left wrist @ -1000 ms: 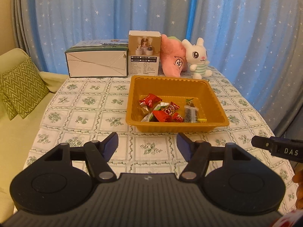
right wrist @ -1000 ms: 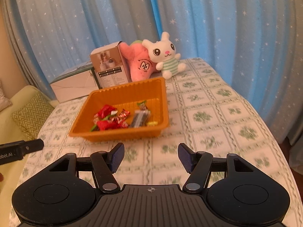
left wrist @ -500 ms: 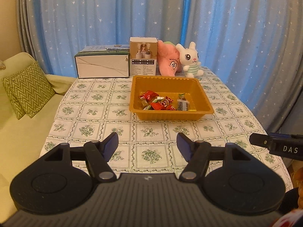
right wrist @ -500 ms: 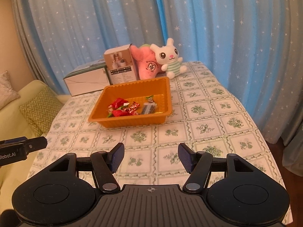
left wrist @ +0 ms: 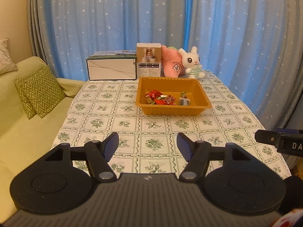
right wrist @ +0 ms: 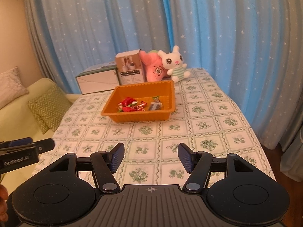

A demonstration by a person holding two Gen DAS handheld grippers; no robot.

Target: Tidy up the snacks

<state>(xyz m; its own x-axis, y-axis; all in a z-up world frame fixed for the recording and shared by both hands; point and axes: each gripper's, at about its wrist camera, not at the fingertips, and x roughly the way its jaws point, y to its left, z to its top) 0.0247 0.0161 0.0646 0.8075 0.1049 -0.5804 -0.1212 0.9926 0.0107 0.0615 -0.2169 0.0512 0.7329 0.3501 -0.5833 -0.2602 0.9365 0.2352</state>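
Observation:
An orange tray [left wrist: 172, 111] [right wrist: 141, 117] sits on the table past its middle. It holds several wrapped snacks [left wrist: 160, 99] [right wrist: 132, 105], mostly red, with a dark packet [left wrist: 184, 101] [right wrist: 155, 106] at the right. My left gripper [left wrist: 147, 147] is open and empty above the table's near edge, well short of the tray. My right gripper [right wrist: 151, 158] is open and empty, also near the front edge. Each gripper shows at the edge of the other's view, the right one [left wrist: 280, 141] and the left one [right wrist: 24, 151].
A white box [left wrist: 111, 69], a smaller upright box [left wrist: 149, 62], a pink plush [left wrist: 172, 65] and a white rabbit plush [left wrist: 192, 62] stand behind the tray. A green sofa with a zigzag cushion [left wrist: 39, 90] lies left. Blue starred curtains [left wrist: 227, 37] hang behind and right.
Both grippers have pulled back and up from the tray toward the table's near edge, so the tray looks smaller and farther. Both stay open and empty.

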